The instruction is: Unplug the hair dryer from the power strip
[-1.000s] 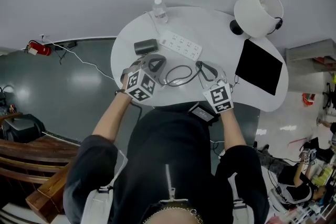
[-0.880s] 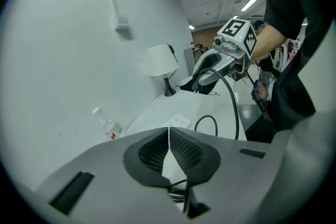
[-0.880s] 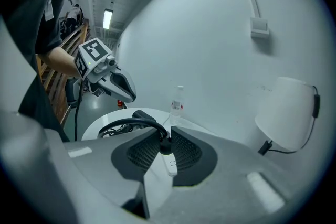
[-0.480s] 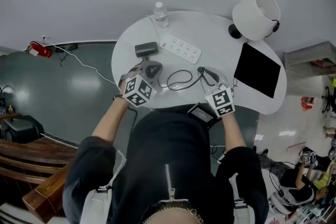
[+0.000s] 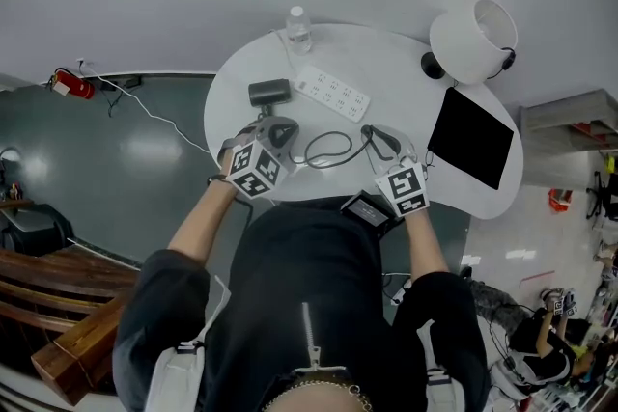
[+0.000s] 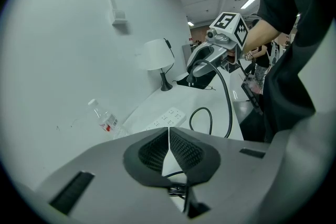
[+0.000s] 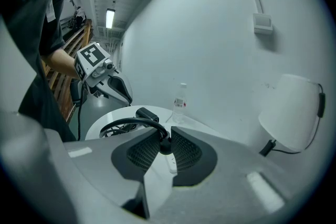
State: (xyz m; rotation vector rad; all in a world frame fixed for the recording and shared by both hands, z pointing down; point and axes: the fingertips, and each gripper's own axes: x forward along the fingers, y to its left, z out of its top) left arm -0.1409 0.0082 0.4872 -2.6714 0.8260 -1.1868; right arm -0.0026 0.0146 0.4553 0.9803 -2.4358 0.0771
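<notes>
Now, right gripper point(image 7: 165, 134): its jaws are closed on the dark end of the cord point(image 7: 130, 119), most likely the plug point(image 7: 165, 146). The pads press it from both sides. Gripping the stiff end gives more control than the slack wire would.
Plug: it is held up off the table point(image 5: 386, 63), near the front edge and apart from the strip point(image 5: 333, 92). No socket on the strip looks occupied, so the unplugging seems done.
Cord: it runs from the right jaws in a loose loop on the table, back toward the left gripper point(image 6: 168, 134). The slack suggests nothing is tugging at the dryer point(image 5: 269, 93).
Dryer: it lies on the table left of the strip, just beyond the left gripper. As far as the head view shows, nothing touches it.
Left gripper: the jaws are shut tip to tip with nothing between the pads. A thin dark line shows below them, but what it is cannot be told. The gripper sits low by the dryer, probably ready to steady it if the cord pulls.
Strip: it lies flat mid-table with its sockets up, between the bottle point(image 5: 297, 24) and the cord loop.
Lamp point(image 5: 475, 39) and black slab point(image 5: 471, 142): both are on the right side, well apart from the work.
Next: the plug likely wants setting down on bare table, clear of the strip.
Risk: a lowered plug could land across the loop or nudge the strip.
</notes>
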